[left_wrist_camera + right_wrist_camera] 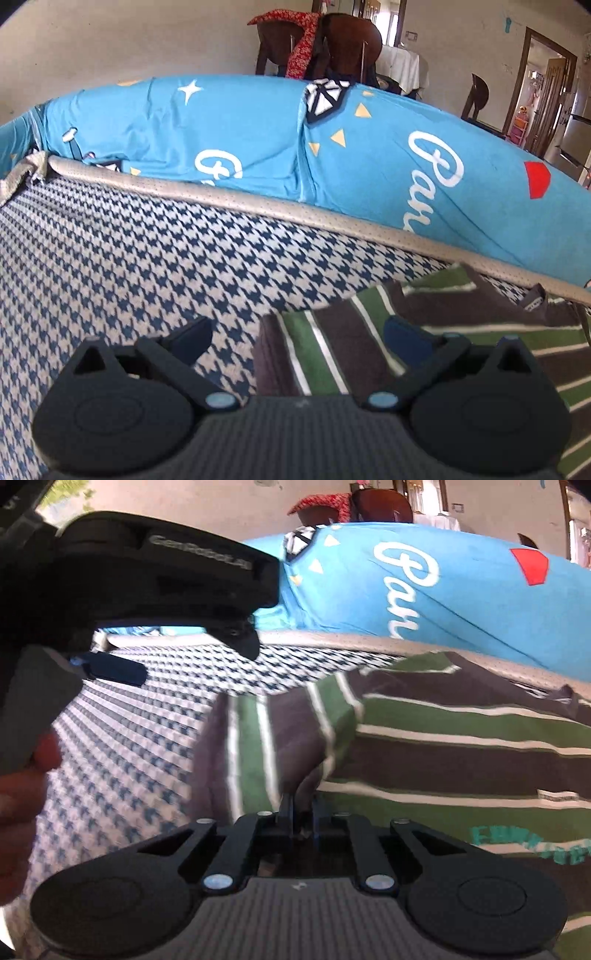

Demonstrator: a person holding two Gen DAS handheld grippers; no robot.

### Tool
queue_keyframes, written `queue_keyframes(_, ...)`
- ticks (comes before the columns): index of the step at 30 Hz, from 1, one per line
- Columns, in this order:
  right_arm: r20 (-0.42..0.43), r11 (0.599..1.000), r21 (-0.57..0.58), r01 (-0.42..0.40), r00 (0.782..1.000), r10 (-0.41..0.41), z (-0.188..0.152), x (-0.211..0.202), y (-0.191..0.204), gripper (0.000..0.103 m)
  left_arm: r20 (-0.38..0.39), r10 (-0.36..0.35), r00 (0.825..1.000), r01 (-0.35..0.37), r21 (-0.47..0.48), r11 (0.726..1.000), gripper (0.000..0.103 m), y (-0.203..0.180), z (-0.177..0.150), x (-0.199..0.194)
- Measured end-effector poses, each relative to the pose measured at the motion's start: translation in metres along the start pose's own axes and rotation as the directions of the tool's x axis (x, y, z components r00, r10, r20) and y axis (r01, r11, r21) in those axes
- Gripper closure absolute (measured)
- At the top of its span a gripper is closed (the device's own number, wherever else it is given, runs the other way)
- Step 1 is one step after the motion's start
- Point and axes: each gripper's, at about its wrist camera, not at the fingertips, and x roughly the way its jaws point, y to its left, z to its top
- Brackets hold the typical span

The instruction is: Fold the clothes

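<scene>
Your left gripper (299, 332) hangs over the checked sofa seat (129, 258) with its jaws wide open and nothing in them. One finger is over the seat, the other over the edge of the striped shirt (424, 332). Your right gripper (301, 808) has its jaws pinched nearly shut on a fold of the shirt (461, 746). The shirt lies on the seat (122, 768), up near the blue cushion (461, 602) at the back. From the right camera, your left gripper (159, 653) is up on the left, over the seat.
</scene>
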Motion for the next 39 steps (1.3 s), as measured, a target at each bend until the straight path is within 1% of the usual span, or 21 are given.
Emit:
queue_keyframes(2, 0.016, 1.000, -0.015, -0.024, 1.000, 0.024, 0.001, -0.001, 0.008, 0.091, 0.012, 0.010, 1.000, -0.010, -0.002, 1.000, 0.000, 0.003, 0.004, -0.001)
queue_keyframes(3, 0.018, 1.000, -0.025, -0.018, 1.000, 0.018, 0.002, -0.001, 0.010, 0.091, 0.014, 0.013, 1.000, -0.013, -0.007, 1.000, 0.000, 0.005, 0.005, -0.001)
queue_keyframes(5, -0.007, 1.000, -0.009, -0.017, 1.000, 0.017, 0.002, 0.003, 0.007, 0.085, 0.008, 0.012, 1.000, -0.012, -0.022, 1.000, 0.000, 0.010, 0.007, 0.000)
queue_keyframes(6, -0.025, 1.000, 0.004, -0.021, 0.999, 0.021, 0.002, 0.005, 0.004, 0.084, 0.006, 0.014, 1.000, -0.013, -0.031, 0.999, 0.000, 0.013, 0.008, 0.000)
queue_keyframes(8, -0.031, 1.000, -0.006, 0.015, 0.999, -0.015, 0.004, 0.001, 0.003, 0.084, 0.012, 0.024, 1.000, -0.023, -0.053, 0.998, 0.000, 0.020, 0.009, 0.000)
queue_keyframes(11, 0.054, 0.997, -0.029, 0.069, 0.996, -0.067, 0.010, -0.015, 0.006, 0.083, 0.031, 0.044, 0.999, -0.041, -0.096, 0.995, 0.000, 0.033, 0.011, -0.004)
queue_keyframes(13, 0.107, 0.997, -0.063, 0.052, 0.993, -0.046, 0.013, -0.025, 0.011, 0.083, 0.026, 0.049, 0.998, -0.045, -0.121, 0.992, 0.000, 0.040, 0.011, -0.003)
queue_keyframes(14, 0.112, 0.996, -0.082, 0.020, 0.994, -0.010, 0.015, -0.027, 0.014, 0.083, 0.023, 0.053, 0.998, -0.049, -0.127, 0.991, 0.000, 0.042, 0.011, -0.002)
queue_keyframes(16, 0.085, 0.992, -0.108, -0.062, 0.994, 0.071, 0.013, -0.024, 0.022, 0.081, 0.017, 0.063, 0.998, -0.061, -0.126, 0.990, 0.000, 0.043, 0.010, -0.001)
queue_keyframes(17, 0.066, 0.989, -0.120, -0.091, 0.993, 0.099, 0.011, -0.022, 0.027, 0.076, 0.013, 0.065, 0.998, -0.063, -0.124, 0.990, 0.000, 0.044, 0.010, 0.000)
queue_keyframes(18, 0.041, 0.984, -0.141, -0.108, 0.993, 0.115, 0.007, -0.018, 0.031, 0.072, 0.010, 0.062, 0.998, -0.061, -0.122, 0.991, 0.000, 0.044, 0.009, 0.000)
queue_keyframes(19, 0.015, 0.979, -0.162, -0.124, 0.992, 0.128, 0.004, -0.013, 0.036, 0.067, 0.008, 0.059, 0.998, -0.058, -0.120, 0.991, 0.000, 0.044, 0.008, 0.000)
queue_keyframes(20, -0.003, 0.975, -0.181, -0.129, 0.991, 0.131, -0.001, -0.011, 0.040, 0.064, 0.007, 0.058, 0.998, -0.057, -0.118, 0.991, 0.000, 0.044, 0.008, 0.000)
queue_keyframes(22, -0.022, 0.968, -0.223, -0.117, 0.993, 0.115, -0.009, -0.007, 0.049, 0.063, 0.007, 0.058, 0.998, -0.056, -0.112, 0.992, 0.000, 0.044, 0.007, 0.000)
queue_keyframes(25, -0.026, 0.962, -0.265, -0.062, 0.998, 0.057, -0.016, 0.001, 0.053, 0.063, 0.007, 0.052, 0.999, -0.051, -0.108, 0.993, 0.000, 0.044, 0.008, -0.001)
queue_keyframes(28, -0.017, 0.965, -0.257, -0.041, 0.999, 0.038, -0.017, 0.005, 0.052, 0.064, 0.008, 0.051, 0.999, -0.050, -0.106, 0.993, 0.000, 0.045, 0.008, -0.002)
queue_keyframes(30, -0.010, 0.969, -0.244, -0.040, 0.999, 0.039, -0.017, 0.008, 0.049, 0.079, 0.010, 0.052, 0.999, -0.051, -0.103, 0.993, 0.000, 0.046, 0.007, -0.003)
queue_keyframes(31, -0.010, 0.970, -0.240, -0.044, 0.999, 0.043, -0.016, 0.010, 0.049, 0.090, 0.012, 0.055, 0.998, -0.054, -0.101, 0.993, 0.000, 0.046, 0.007, -0.003)
queue_keyframes(33, -0.006, 0.972, -0.225, -0.061, 0.998, 0.061, -0.014, 0.011, 0.049, 0.093, 0.018, 0.066, 0.998, -0.064, -0.097, 0.993, 0.000, 0.047, 0.007, -0.005)
queue_keyframes(36, 0.029, 0.963, -0.219, -0.157, 0.985, 0.168, -0.008, 0.004, 0.059, 0.094, 0.031, 0.080, 0.996, -0.077, -0.089, 0.993, 0.000, 0.048, 0.008, -0.008)
queue_keyframes(39, 0.052, 0.946, -0.209, -0.249, 0.963, 0.265, -0.003, -0.001, 0.067, 0.093, 0.043, 0.091, 0.995, -0.088, -0.076, 0.993, 0.000, 0.047, 0.010, -0.010)
